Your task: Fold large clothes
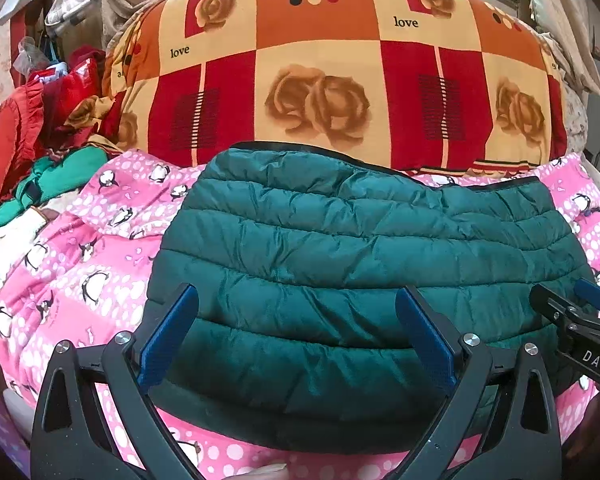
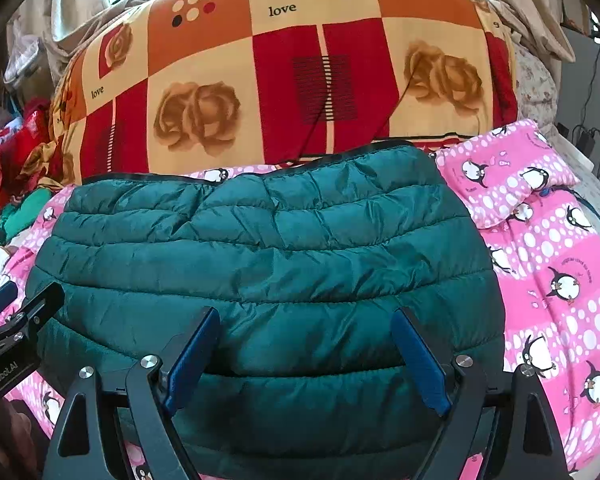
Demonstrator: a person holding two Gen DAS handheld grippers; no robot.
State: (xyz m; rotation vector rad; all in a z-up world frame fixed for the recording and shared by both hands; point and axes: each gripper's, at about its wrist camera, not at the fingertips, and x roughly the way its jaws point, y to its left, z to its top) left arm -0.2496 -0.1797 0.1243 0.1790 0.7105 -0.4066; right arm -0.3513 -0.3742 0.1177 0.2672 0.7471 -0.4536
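2 grippers hover side by side over the near edge of 1 folded garment. Left gripper: jaws spread wide, blue pads clear of the fabric, nothing held. Right gripper: jaws likewise spread wide, blue pads apart with only cloth visible beneath them, nothing gripped. Each gripper appears at the edge of the other's view, with the right unit at the right margin of the left wrist camera and the left unit at the left margin of the right wrist camera.

Green quilted jacket: lies flat and folded into a compact block, stitched channels running crosswise, a dark trimmed edge on the far side. It rests on the pink penguin-print bedding, which extends beyond it on both sides.

Behind the jacket, a large rolled quilt in red, orange and cream squares with rose motifs and the word "love" sits touching the far edge of the pink bedding. At the far left, a heap of red and green clothing lies beside the quilt.
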